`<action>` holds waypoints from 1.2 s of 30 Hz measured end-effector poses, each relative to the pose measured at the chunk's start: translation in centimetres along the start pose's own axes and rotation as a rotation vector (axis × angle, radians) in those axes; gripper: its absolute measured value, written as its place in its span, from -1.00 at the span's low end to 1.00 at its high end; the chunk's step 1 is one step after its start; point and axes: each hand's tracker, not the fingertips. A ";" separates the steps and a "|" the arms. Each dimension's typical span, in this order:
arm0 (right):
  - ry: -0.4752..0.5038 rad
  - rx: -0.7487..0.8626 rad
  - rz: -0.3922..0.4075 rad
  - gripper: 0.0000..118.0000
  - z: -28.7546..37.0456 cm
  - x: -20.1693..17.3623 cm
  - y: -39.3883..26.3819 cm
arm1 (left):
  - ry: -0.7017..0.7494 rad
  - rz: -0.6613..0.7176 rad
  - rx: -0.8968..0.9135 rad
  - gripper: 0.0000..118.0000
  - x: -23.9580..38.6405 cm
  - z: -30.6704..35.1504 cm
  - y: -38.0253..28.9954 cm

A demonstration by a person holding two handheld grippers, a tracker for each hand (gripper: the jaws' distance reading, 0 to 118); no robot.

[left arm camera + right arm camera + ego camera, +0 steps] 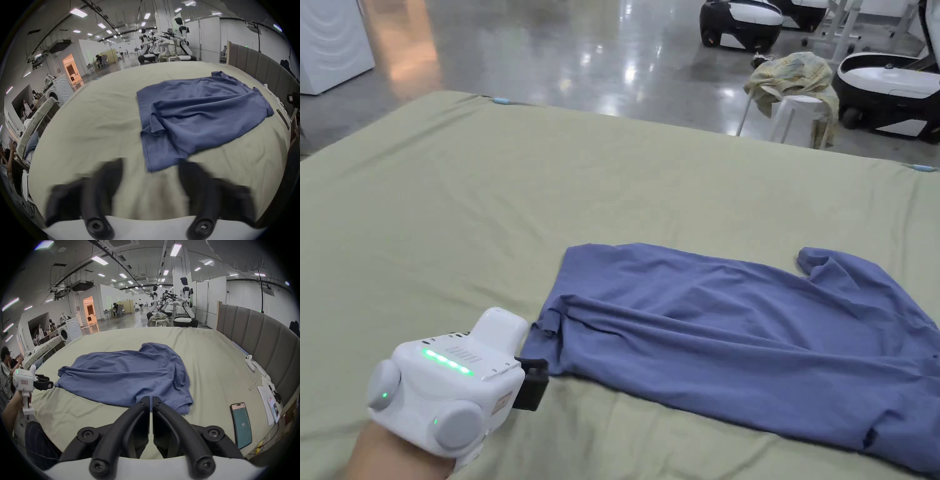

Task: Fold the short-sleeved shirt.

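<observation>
Blue, soft knit cloth lies just ahead of my left gripper (150, 164), whose jaws stand wide apart with nothing between them, at the near hem corner of the shirt (737, 337). My right gripper (150, 400) sits with its jaws closed together and empty, its tips before the shirt's other near edge by a sleeve. The shirt lies rumpled on the pale green bed sheet (487, 206), one hem corner flipped over, long wrinkles running across its body. I judge it light and limp: it will sag and drag on the sheet, so I would pinch both layers at the hem corners or the shoulders and lift evenly. Off to the right lies a phone (241, 423) with its screen lit, beside some papers (266, 402); any writing there is too small to read.
</observation>
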 end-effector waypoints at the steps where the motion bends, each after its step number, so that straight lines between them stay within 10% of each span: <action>1: -0.014 -0.012 0.007 -0.92 -0.2 0.4 -0.1 | -0.007 0.005 -0.005 0.58 0.2 -0.8 0.4; 6: -0.096 -0.088 0.012 -0.92 -2.6 3.2 -0.8 | 0.003 0.017 -0.078 0.46 0.3 -4.2 1.5; 9: -0.141 -0.154 0.005 -0.91 -5.1 5.0 -1.5 | -0.041 0.052 -0.044 -0.63 1.7 -2.7 1.5; 11: -0.126 -0.174 -0.013 -0.40 -7.1 7.0 -2.5 | 0.013 -0.020 -0.021 -0.74 2.7 -2.2 1.8; 13: -0.082 -0.245 -0.052 0.79 -9.5 7.9 -2.9 | -0.005 -0.016 -0.021 -0.82 3.6 -1.3 2.0; 15: -0.074 -0.272 -0.041 0.97 -11.6 8.8 -3.8 | -0.008 -0.012 -0.007 -0.82 4.0 -0.5 2.5; 20: -0.061 -0.302 -0.046 0.53 -15.0 9.1 -3.9 | 0.006 -0.001 0.029 -0.82 4.3 1.3 4.3; 24: -0.097 -0.221 -0.042 -0.84 -13.4 9.6 -2.4 | -0.007 0.012 0.015 -0.83 3.9 0.9 4.4; 36: 0.030 -0.101 0.001 -0.85 -2.2 7.2 4.3 | -0.006 0.002 0.124 -0.85 3.0 7.9 6.3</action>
